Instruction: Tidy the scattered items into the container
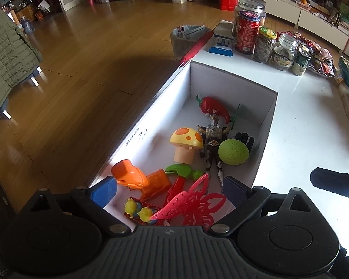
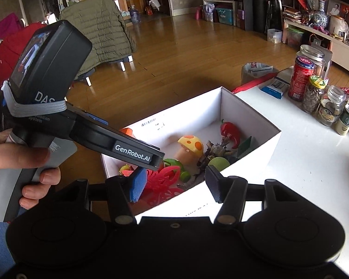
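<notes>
A white cardboard box (image 1: 232, 79) stands on the white table and holds several toys: a red chilli (image 1: 212, 107), a yellow mushroom (image 1: 186, 139), a green ball (image 1: 233, 152), a dark action figure (image 1: 212, 144), an orange toy (image 1: 139, 179) and a pink butterfly (image 1: 195, 205). My left gripper (image 1: 169, 189) is open and empty just above the box's near end, over the butterfly. My right gripper (image 2: 174, 183) is open and empty at the box's near side. The box (image 2: 248, 109), the mushroom (image 2: 190, 146) and the left gripper's body (image 2: 118, 139) show in the right wrist view.
Jars and cans (image 1: 255, 34) and snack packets (image 1: 314, 53) crowd the table's far end, with a blue and white pack (image 1: 221, 45). A lined bin (image 1: 188, 37) stands on the wooden floor beyond. The right gripper's finger (image 1: 332, 182) reaches in from the right.
</notes>
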`<action>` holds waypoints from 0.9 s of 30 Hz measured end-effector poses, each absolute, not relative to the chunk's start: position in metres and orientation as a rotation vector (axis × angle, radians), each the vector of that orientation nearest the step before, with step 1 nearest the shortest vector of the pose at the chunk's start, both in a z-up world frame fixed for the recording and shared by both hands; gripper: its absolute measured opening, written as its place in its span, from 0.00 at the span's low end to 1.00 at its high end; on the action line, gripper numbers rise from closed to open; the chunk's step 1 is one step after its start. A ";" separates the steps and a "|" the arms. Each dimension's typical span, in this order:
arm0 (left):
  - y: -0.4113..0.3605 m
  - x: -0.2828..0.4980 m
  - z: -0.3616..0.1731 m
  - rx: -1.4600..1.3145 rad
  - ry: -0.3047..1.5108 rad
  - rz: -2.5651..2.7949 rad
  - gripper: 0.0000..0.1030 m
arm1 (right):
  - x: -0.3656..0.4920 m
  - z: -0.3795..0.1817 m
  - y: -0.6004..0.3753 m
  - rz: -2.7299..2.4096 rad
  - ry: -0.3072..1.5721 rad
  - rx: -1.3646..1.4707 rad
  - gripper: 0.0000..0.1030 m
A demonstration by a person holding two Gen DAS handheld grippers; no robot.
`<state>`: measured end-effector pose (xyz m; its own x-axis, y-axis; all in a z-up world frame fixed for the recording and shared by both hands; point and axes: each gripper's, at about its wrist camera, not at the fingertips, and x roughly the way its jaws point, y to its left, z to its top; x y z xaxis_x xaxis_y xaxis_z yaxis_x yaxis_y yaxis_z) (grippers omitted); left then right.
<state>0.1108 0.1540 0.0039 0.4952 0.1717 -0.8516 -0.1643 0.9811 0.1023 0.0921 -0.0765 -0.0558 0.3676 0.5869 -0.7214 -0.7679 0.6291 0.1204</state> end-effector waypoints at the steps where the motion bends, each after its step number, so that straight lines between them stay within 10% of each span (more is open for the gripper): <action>1: 0.156 0.110 0.005 0.006 1.030 0.207 0.95 | 0.093 -0.055 -0.076 0.881 0.814 -0.261 0.55; 27: 0.176 0.078 0.003 -0.017 1.048 0.207 0.96 | 0.105 -0.039 -0.062 0.797 0.809 -0.345 0.57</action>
<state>0.0785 0.1758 0.0035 0.4816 0.1613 -0.8614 -0.1775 0.9805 0.0843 0.1051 -0.0620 -0.0388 0.4279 0.4987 -0.7538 -0.7464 0.6653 0.0166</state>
